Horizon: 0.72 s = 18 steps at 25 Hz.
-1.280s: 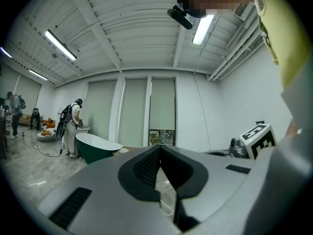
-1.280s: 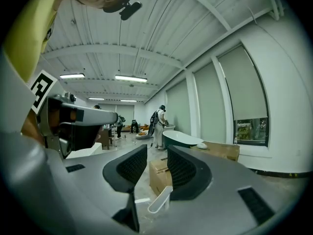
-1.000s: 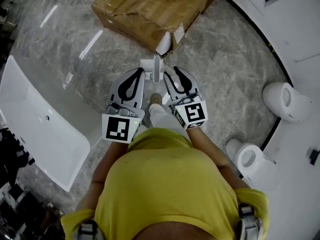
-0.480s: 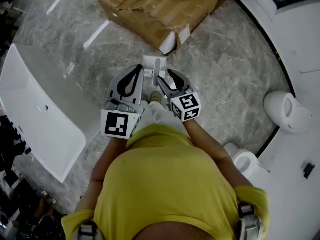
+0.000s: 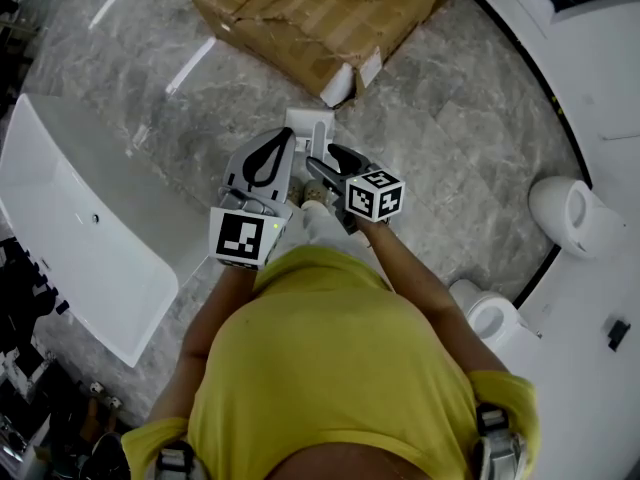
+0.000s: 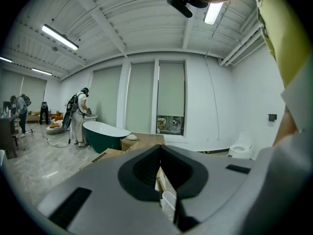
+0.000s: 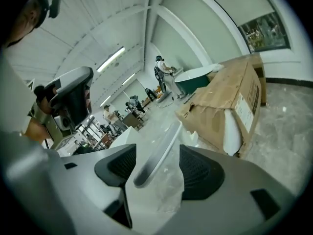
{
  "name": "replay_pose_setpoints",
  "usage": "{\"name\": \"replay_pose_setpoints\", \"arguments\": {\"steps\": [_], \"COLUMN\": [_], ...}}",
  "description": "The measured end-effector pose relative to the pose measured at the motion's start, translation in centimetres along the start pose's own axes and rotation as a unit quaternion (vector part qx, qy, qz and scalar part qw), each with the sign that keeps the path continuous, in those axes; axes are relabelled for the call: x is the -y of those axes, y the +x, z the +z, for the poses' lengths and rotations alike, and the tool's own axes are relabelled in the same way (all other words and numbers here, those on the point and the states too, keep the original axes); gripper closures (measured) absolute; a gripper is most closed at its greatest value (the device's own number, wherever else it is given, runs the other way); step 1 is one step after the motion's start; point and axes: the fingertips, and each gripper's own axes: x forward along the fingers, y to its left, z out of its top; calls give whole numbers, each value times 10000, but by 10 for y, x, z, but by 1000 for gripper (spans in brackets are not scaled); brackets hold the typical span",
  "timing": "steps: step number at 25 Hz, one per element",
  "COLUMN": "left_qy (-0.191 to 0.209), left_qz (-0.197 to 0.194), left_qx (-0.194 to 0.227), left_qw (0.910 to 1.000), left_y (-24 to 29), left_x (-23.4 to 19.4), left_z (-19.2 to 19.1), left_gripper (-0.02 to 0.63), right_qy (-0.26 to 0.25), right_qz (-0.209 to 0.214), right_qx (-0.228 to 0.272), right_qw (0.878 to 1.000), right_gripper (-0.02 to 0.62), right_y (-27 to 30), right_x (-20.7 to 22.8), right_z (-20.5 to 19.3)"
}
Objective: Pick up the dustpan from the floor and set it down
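Note:
The white dustpan stands on the grey marble floor just in front of me, its long pale handle rising toward my hands. In the right gripper view that handle runs up between the two black pads without either pad touching it. My right gripper is tilted downward, and its jaws are opening around the handle. My left gripper sits close on the handle's left, its jaws closed into a loop with nothing gripped. In the left gripper view a bit of the dustpan shows through the left gripper.
A torn cardboard box lies on the floor right behind the dustpan. To the left is a white bathtub, and to the right are toilets along a white platform. My shoe is below the grippers. Far off, people stand by a green tub.
My right gripper has sunk and rolled over, and its jaws have spread from a closed loop to wide apart around the handle. The left gripper has drifted slightly down.

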Motion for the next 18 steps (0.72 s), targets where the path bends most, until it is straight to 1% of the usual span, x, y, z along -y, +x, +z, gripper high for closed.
{"name": "replay_pose_setpoints", "arguments": {"steps": [4, 9, 11, 13, 14, 16, 18], "left_qy": [5, 12, 15, 35, 47, 48, 27], "left_qz": [-23, -73, -92, -98, -96, -90, -87], "left_qx": [-87, -234, -237, -244, -250, -259, -269], "left_qw": [10000, 9997, 9997, 9996, 9996, 9996, 9996], "left_y": [6, 13, 13, 12, 12, 14, 15], "left_x": [-10, -18, -19, -21, -23, -27, -29], "left_z": [-6, -9, -7, -7, -8, -10, -11], "left_gripper": [606, 606, 606, 606, 606, 606, 606], "right_qy": [496, 1193, 1404, 1478, 1450, 1379, 1462], "right_qz": [261, 639, 836, 933, 951, 966, 987], "right_qx": [-136, -187, -189, -161, -163, -196, -218], "right_qw": [9983, 9906, 9864, 9845, 9847, 9855, 9841], "right_gripper": [298, 299, 318, 346, 367, 438, 443], "right_y": [10, 22, 24, 26, 27, 30, 32], "right_x": [3, 5, 2, 0, -1, -1, -1], "right_z": [-7, -9, -9, -8, -7, -5, -4]}}
